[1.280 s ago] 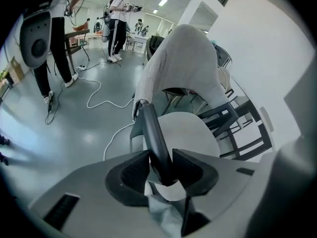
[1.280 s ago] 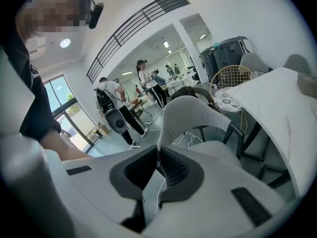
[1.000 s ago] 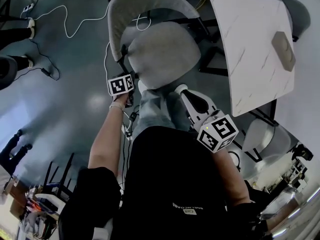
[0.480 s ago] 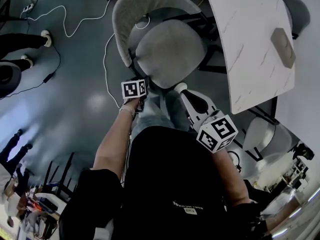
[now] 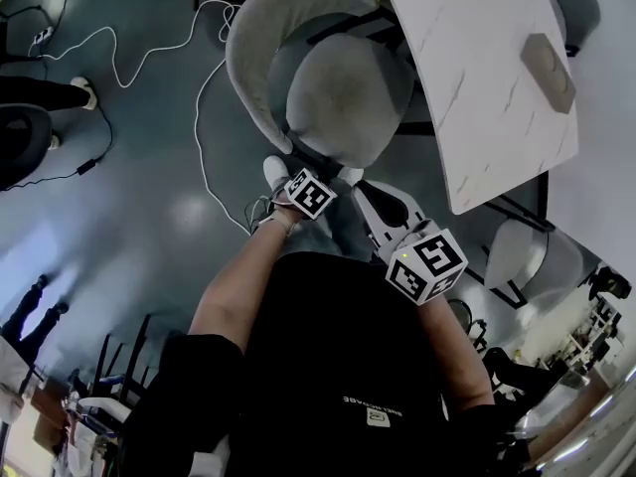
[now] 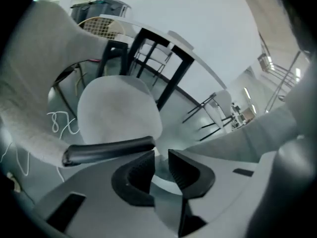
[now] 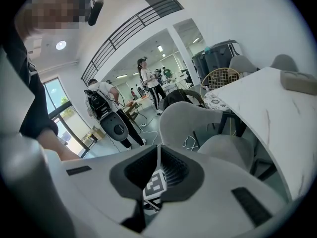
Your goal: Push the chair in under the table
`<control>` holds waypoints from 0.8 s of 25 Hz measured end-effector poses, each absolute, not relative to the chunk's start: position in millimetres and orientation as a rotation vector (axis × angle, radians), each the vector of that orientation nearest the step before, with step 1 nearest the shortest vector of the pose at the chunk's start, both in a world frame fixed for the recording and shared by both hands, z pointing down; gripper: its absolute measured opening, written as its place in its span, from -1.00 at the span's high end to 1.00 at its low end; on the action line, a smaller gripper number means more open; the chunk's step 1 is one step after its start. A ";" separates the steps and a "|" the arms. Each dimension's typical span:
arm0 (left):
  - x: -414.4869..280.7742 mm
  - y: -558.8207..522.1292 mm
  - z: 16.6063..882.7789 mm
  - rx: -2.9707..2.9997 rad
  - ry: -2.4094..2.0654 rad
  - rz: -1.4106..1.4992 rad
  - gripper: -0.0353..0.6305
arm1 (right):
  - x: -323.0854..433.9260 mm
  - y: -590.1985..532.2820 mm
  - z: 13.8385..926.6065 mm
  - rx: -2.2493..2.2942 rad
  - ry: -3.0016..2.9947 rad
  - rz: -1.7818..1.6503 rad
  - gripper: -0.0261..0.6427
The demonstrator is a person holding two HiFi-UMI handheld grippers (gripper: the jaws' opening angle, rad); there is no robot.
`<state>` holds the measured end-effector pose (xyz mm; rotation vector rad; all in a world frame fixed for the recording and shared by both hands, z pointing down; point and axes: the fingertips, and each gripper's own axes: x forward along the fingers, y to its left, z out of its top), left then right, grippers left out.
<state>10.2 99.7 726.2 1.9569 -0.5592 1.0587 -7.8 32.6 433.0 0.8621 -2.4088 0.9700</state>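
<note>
The grey upholstered chair (image 5: pixel 343 87) stands with its seat edge against the white marble table (image 5: pixel 487 58), its curved backrest (image 5: pixel 253 48) on the left. My left gripper (image 6: pixel 161 158), its marker cube (image 5: pixel 311 195) at the chair's near edge, has just been closing. A narrow gap remains between its jaws and nothing is in it. The chair's black frame bar (image 6: pixel 109 150) lies just beside the left jaw, and the seat (image 6: pixel 119 113) is beyond. My right gripper (image 5: pixel 358 179) is shut on nothing and hovers near the seat's front.
A white cable (image 5: pixel 204 97) loops on the dark floor left of the chair. Standing people's legs (image 5: pixel 40 92) are at the far left. A grey pad (image 5: pixel 549 68) lies on the table. Another chair (image 5: pixel 527 256) sits at lower right. Black table legs (image 6: pixel 166 71) rise behind the seat.
My left gripper has swung right from the chair's left side to its near edge and rolled. The chair now stands closer to the table. The right gripper has barely moved.
</note>
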 end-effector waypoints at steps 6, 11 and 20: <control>76.8 109.7 698.0 2.210 -0.342 1.114 0.63 | 19.3 37.2 429.7 0.952 -2.399 0.983 0.88; 53.6 57.9 664.3 2.281 -0.467 1.140 0.62 | 37.3 38.9 427.9 1.030 -2.406 0.995 0.88; -119.8 -136.4 549.4 2.313 -1.130 1.133 0.43 | 35.4 31.2 416.4 1.079 -2.457 1.004 0.88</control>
